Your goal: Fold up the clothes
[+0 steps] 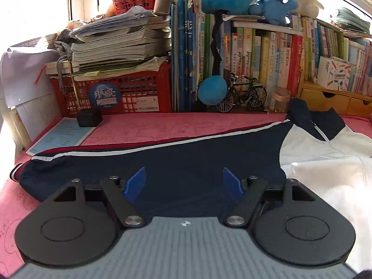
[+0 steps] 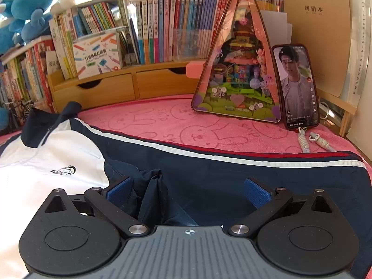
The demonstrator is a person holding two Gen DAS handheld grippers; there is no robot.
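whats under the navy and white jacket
The navy and white zip jacket lies spread on a pink towel-like mat with bunny outlines, which shows all around it. Whatever lies directly beneath the fabric is covered.

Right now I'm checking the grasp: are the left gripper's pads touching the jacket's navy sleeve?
Apart. In the left wrist view the left gripper stands open, each blue pad clear of the navy sleeve, which lies flat on the pink mat.

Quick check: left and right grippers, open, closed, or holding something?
Left gripper: jaws open over the jacket's navy sleeve, gripping nothing.
Right gripper: jaws open, bunched navy fabric between them, not pinched.
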